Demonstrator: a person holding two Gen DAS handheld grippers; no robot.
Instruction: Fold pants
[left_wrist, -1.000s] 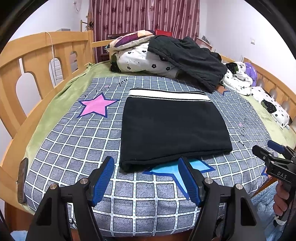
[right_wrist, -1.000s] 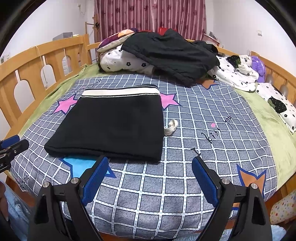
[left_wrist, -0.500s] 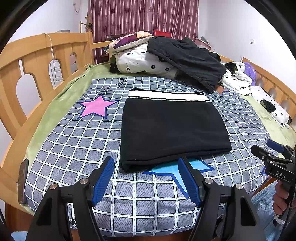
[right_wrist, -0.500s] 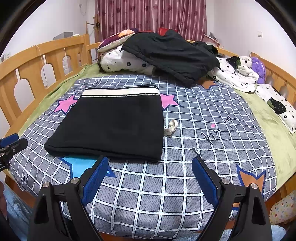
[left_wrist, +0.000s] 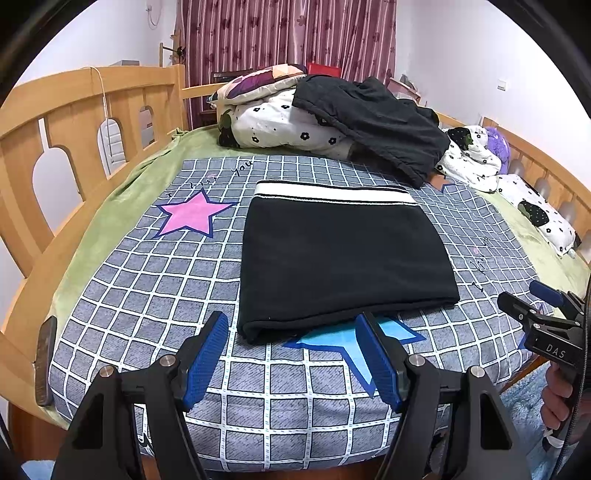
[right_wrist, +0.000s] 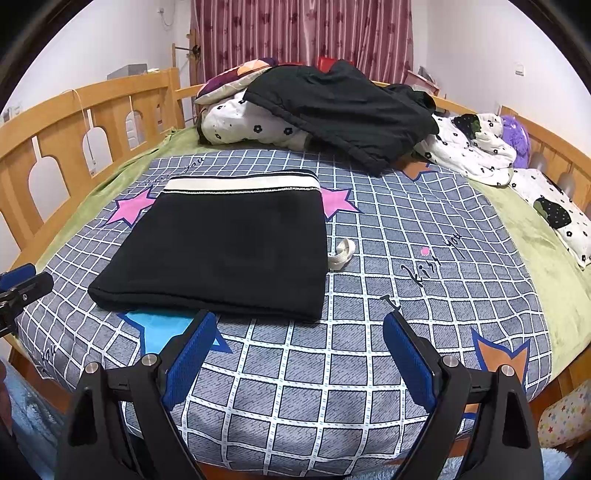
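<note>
While the left wrist camera looked down along its fingers, the left gripper (left_wrist: 291, 354) hung over the near edge of the bed (left_wrist: 110, 280), its jaws apart with nothing between them. The folded black pants (left_wrist: 340, 258) lay flat on the checked blanket (left_wrist: 155, 280) at about 12 o'clock from the gripper, the white-striped waistband on the far side and the near fold just beyond the blue pads. A pink star (left_wrist: 192, 218) sat at 10 o'clock of the pants. The right gripper (left_wrist: 532, 306) showed at 3 o'clock, held by a hand (left_wrist: 557, 398).

From the right wrist camera, the right gripper (right_wrist: 299, 354) also hovered over the bed's near edge, jaws wide apart and empty. The pants (right_wrist: 229, 251) lay at 11 o'clock from it, untouched. A pale strap (right_wrist: 341, 254) rested just beside their right edge. A heap of dark clothes (right_wrist: 343, 110) and floral bedding (right_wrist: 251, 125) lay at 12 o'clock, well apart.
</note>
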